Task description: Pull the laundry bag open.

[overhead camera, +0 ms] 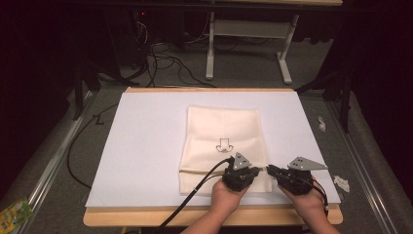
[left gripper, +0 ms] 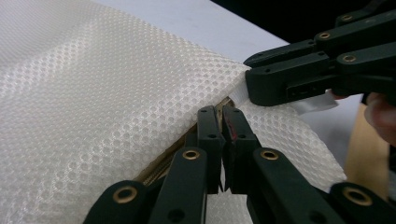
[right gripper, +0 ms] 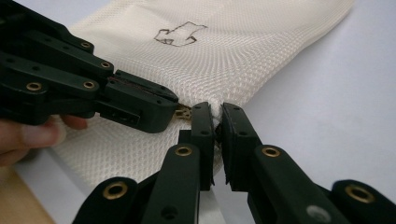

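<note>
Near table (overhead camera: 146, 146) front edge: mesh bag (overhead camera: 221, 131) flat; left tool (left gripper: 223, 116) clamped at zipper, right tool (right gripper: 214, 116) clamped on bag corner; zipper apparently unopened.

Cream mesh zip bag (overhead camera: 224, 146) lies flat, perhaps closed, on the white sheet (overhead camera: 146, 146).

- At my twelve o'clock, a white desk frame (overhead camera: 248, 36) on the floor.
- Tangled black cables (overhead camera: 163, 61) at eleven.
- A green packet (overhead camera: 12, 213) at eight.
- Crumpled white scraps (overhead camera: 342, 183) at three.
</note>
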A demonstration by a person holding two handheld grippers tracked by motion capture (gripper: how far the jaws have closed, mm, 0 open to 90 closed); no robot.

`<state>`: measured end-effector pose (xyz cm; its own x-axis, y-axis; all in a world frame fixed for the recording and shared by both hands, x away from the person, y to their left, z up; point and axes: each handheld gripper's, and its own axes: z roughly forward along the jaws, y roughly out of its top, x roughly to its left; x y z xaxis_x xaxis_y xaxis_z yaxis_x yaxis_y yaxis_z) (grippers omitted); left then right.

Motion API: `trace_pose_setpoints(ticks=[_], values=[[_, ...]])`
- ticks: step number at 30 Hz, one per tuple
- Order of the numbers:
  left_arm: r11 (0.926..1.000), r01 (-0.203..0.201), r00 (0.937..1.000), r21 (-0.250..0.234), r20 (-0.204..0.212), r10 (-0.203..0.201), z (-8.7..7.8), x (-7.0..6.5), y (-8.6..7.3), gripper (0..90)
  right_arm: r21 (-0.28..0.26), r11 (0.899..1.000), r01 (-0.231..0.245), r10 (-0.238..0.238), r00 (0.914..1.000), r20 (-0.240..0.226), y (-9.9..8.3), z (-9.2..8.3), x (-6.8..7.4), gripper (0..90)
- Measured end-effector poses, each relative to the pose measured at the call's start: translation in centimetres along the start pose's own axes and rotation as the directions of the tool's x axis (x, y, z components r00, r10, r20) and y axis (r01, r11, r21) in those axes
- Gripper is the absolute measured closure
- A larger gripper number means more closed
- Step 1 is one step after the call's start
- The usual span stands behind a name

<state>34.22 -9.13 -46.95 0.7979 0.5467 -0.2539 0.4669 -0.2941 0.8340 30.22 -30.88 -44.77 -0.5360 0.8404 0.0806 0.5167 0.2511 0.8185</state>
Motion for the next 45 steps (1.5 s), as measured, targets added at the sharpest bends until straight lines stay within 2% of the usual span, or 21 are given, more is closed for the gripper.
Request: trace_pose_setpoints(ticks=[2, 4, 6, 7, 14, 15, 16, 17, 18, 19, 20, 22, 23, 26, 27, 30, 32, 34, 36, 39, 45], values=[[1.0, 0.004, 0.9999, 0.004, -0.015, -0.004, -0.4, 0.5, -0.2, 87.3, -0.001, 1.0, 0.001, -0.001, 0.9998, 0.02, -0.1, -0.1, -0.2, 85.4], [0.9998, 0.017, 0.9994, 0.007, -0.03, -0.017, -1.1, 1.2, -0.5, 87.3, -0.008, 1.0, -0.017, 0.017, 0.9997, 0.018, -0.1, -0.3, -0.5, 85.4], [0.9997, 0.021, 0.9996, 0.008, -0.019, -0.021, -1.5, 1.5, -0.6, 87.3, -0.01, 1.0, -0.016, 0.016, 0.9998, 0.011, -0.2, -0.4, -0.7, 85.3], [0.9998, 0.017, 0.9991, 0.012, -0.038, -0.017, -1.9, 1.7, -0.7, 87.3, -0.01, 1.0, -0.016, 0.016, 0.9998, 0.011, -0.2, -0.4, -0.7, 85.3], [0.9995, -0.001, 0.999, 0.033, -0.045, 0.003, -3.7, 2.6, -1.2, 87.3, 0.003, 1.0, 0.028, -0.028, 0.9995, 0.017, 0.1, 0.0, 0.4, 85.5], [0.9994, 0.001, 0.9991, 0.034, -0.043, 0.0, -3.8, 2.7, -1.3, 87.3, 0.007, 1.0, 0.025, -0.025, 0.9996, 0.014, 0.2, 0.1, 0.6, 85.6], [0.9992, 0.009, 0.9977, 0.039, -0.068, -0.006, -3.9, 2.8, -1.4, 87.4, 0.012, 1.0, 0.025, -0.025, 0.9996, 0.012, 0.3, 0.1, 0.7, 86.0], [0.9991, 0.021, 0.9967, 0.037, -0.079, -0.018, -4.0, 3.2, -1.6, 87.5, 0.011, 0.999, 0.037, -0.037, 0.9985, 0.039, 0.3, 0.1, 0.8, 86.1], [0.9982, 0.046, 0.9964, 0.039, -0.074, -0.043, -4.3, 3.8, -1.8, 87.5, 0.007, 1.0, 0.02, -0.02, 0.9981, 0.058, 0.4, -0.1, 0.3, 86.2], [0.9957, 0.087, 0.9913, 0.033, -0.102, -0.083, -5.1, 4.8, -2.3, 87.5, -0.002, 1.0, 0.004, -0.004, 0.9974, 0.071, 0.3, -0.3, -0.2, 86.2], [0.9957, 0.087, 0.9913, 0.033, -0.102, -0.083, -5.1, 4.8, -2.3, 87.4, -0.002, 1.0, 0.004, -0.004, 0.9974, 0.071, 0.3, -0.3, -0.2, 86.2], [0.9946, 0.097, 0.9865, 0.038, -0.136, -0.091, -7.1, 6.3, -3.1, 87.5, -0.015, 0.999, -0.044, 0.046, 0.9944, 0.095, -0.2, -1.1, -1.8, 86.0], [0.9946, 0.097, 0.9865, 0.038, -0.136, -0.091, -7.1, 6.3, -3.1, 87.5, -0.015, 0.999, -0.044, 0.046, 0.9944, 0.095, -0.2, -1.1, -1.8, 86.0], [0.9913, 0.125, 0.9775, 0.043, -0.177, -0.115, -9.7, 8.0, -3.5, 87.4, -0.018, 0.997, -0.076, 0.078, 0.9904, 0.115, -0.8, -1.4, -3.3, 85.9], [0.991, 0.124, 0.9759, 0.05, -0.186, -0.113, -10.4, 8.3, -3.5, 87.4, -0.018, 0.997, -0.076, 0.078, 0.9904, 0.115, -0.8, -1.4, -3.3, 85.9], [0.9898, 0.13, 0.9635, 0.058, -0.243, -0.112, -13.1, 9.8, -3.7, 87.4, -0.023, 0.995, -0.093, 0.095, 0.9861, 0.136, -0.8, -1.6, -3.9, 85.9], [0.9891, 0.14, 0.9665, 0.046, -0.224, -0.126, -14.8, 10.7, -4.6, 87.3, -0.028, 0.992, -0.124, 0.126, 0.9881, 0.088, -1.0, -1.7, -4.5, 85.5], [0.9914, 0.12, 0.9654, 0.052, -0.239, -0.104, -14.9, 10.5, -5.0, 87.3, -0.021, 0.994, -0.103, 0.105, 0.9904, 0.091, -0.9, -1.5, -4.0, 85.5], [0.9887, 0.141, 0.9645, 0.051, -0.232, -0.126, -14.7, 10.6, -5.9, 87.1, 0.001, 0.999, -0.05, 0.05, 0.9922, 0.114, -0.8, -1.0, -3.0, 85.4], [0.9916, 0.121, 0.9702, 0.047, -0.217, -0.108, -15.0, 10.8, -5.6, 86.8, -0.001, 0.998, -0.066, 0.066, 0.9925, 0.103, -0.9, -1.1, -3.1, 84.8], [0.9936, 0.106, 0.971, 0.041, -0.22, -0.094, -15.1, 10.8, -5.6, 85.9, 0.001, 0.998, -0.064, 0.063, 0.9932, 0.097, -1.1, -1.2, -3.1, 83.6]])
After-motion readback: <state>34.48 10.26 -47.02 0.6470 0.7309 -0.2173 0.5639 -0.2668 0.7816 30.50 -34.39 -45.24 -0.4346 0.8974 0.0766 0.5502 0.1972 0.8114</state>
